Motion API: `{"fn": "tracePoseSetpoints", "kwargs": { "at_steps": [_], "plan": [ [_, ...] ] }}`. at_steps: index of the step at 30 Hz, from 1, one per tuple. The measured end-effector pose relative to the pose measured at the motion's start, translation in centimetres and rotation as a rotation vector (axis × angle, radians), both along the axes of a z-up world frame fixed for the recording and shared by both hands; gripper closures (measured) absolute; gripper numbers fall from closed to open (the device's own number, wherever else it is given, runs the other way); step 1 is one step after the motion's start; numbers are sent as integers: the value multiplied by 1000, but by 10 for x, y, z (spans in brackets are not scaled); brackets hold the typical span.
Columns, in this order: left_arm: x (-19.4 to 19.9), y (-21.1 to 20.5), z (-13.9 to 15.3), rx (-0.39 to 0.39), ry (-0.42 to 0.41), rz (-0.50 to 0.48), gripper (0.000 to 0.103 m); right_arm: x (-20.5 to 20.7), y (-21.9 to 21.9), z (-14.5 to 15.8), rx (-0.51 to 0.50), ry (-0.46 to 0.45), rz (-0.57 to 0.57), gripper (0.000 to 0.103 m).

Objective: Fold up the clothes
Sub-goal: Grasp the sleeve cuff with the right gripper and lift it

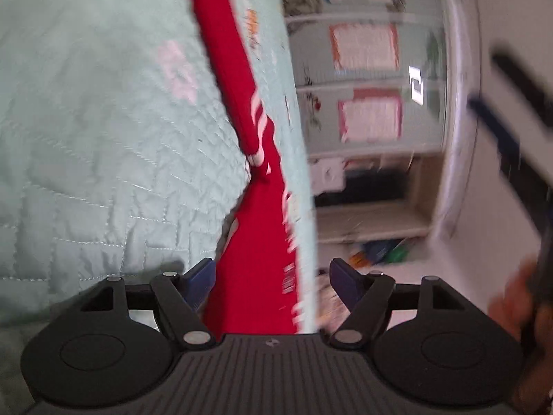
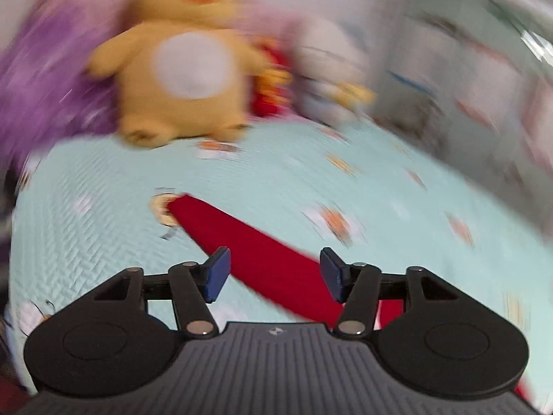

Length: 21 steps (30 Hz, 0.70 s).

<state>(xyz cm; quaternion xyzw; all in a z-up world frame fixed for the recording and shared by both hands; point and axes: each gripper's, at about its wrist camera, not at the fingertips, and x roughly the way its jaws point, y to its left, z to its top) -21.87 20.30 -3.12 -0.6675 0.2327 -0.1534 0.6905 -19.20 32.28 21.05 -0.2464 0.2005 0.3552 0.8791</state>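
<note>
A red garment with white trim lies stretched out on the pale green quilted bedspread. My left gripper is open, its blue pads apart, and the red cloth runs between them without being held. In the right wrist view a long red sleeve or leg of the garment lies across the printed bedspread. My right gripper is open just above it, empty. The other gripper shows blurred at the right of the left wrist view.
A yellow plush toy, a purple plush and a white plush sit at the head of the bed. A white shelf unit with boxes stands beyond the bed's edge. Both views are motion-blurred.
</note>
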Motion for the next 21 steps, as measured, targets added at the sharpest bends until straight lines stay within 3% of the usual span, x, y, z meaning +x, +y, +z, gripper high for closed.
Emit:
{"fn": "tracePoseSetpoints", "kwargs": {
  "at_steps": [4, 9, 13, 21],
  "plan": [
    [0, 13, -19, -199, 14, 22, 28, 21, 103, -31, -171, -63, 165, 43],
    [-2, 21, -27, -344, 40, 19, 25, 38, 191, -91, -363, -54, 267, 43],
    [-6, 25, -23, -378, 62, 16, 23, 50, 235, -135, -493, -61, 281, 43],
    [-8, 31, -20, -419, 95, 8, 23, 71, 273, -181, -551, -116, 228, 39]
  ]
}}
